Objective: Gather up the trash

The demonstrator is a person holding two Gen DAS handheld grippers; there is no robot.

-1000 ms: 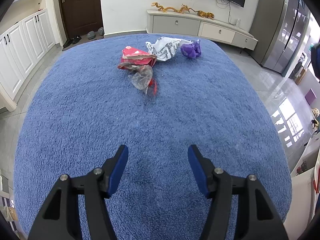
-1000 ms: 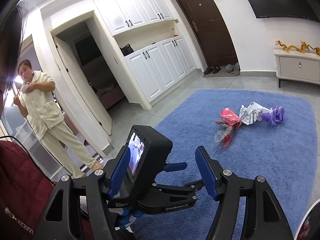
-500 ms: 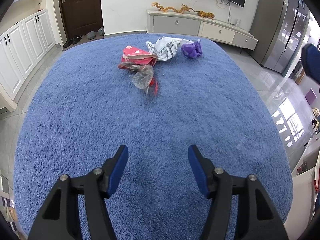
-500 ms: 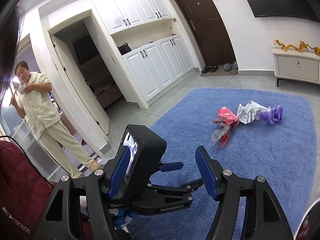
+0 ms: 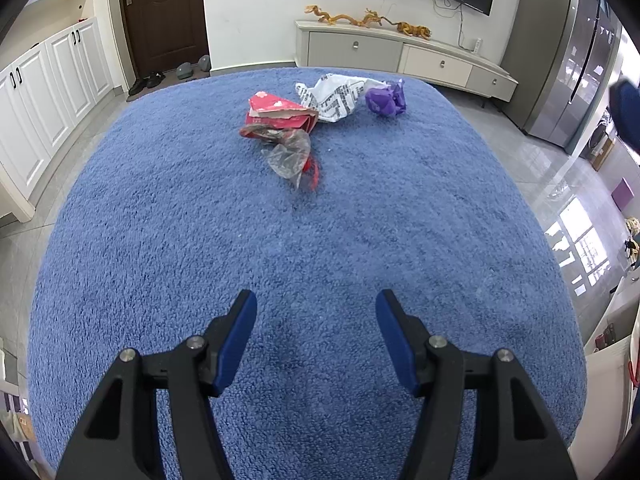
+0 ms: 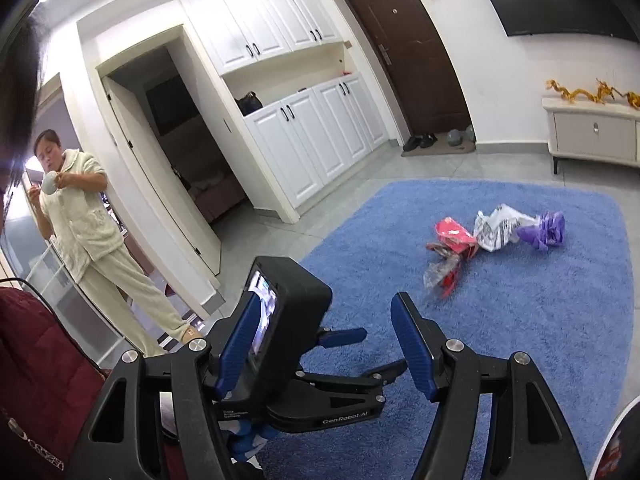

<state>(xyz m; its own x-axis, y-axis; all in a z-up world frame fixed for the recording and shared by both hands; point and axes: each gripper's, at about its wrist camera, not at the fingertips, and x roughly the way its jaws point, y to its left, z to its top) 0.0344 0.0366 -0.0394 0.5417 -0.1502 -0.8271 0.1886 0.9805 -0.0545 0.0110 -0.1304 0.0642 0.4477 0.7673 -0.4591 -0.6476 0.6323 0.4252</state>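
The blue rug (image 5: 320, 248) filled the floor, and everything that mattered sat on it. Beyond the rug's far edge stood the long low cabinet (image 5: 404, 58) against the white wall, with the dark door (image 5: 164, 12) off toward the rug's far left corner and white cupboards (image 6: 320, 136) along its left side. A person in pale pyjamas (image 6: 86, 236) stood off the rug's left side, holding a cup up near the face.

The left gripper (image 5: 316, 332) hung over the near part of the rug, jaws spread wide, nothing between them. The right gripper (image 6: 328, 344) was just as wide open and empty, and through its jaws the other tool's black body and little screen (image 6: 262, 320) showed, low over the rug's near edge.

All the trash lay bunched toward the far end of the rug, well clear of both grippers. The white printed bag (image 5: 334, 96) sat crumpled at the far middle, touching the red packet (image 5: 280, 114) on its left. The purple wrapper (image 5: 386, 98) lay just beside the white bag on its right. Nearest on the rug was the clear plastic scrap (image 5: 290, 154), pressed up against the red packet, with a red sliver (image 5: 315, 172) poking out beneath it.
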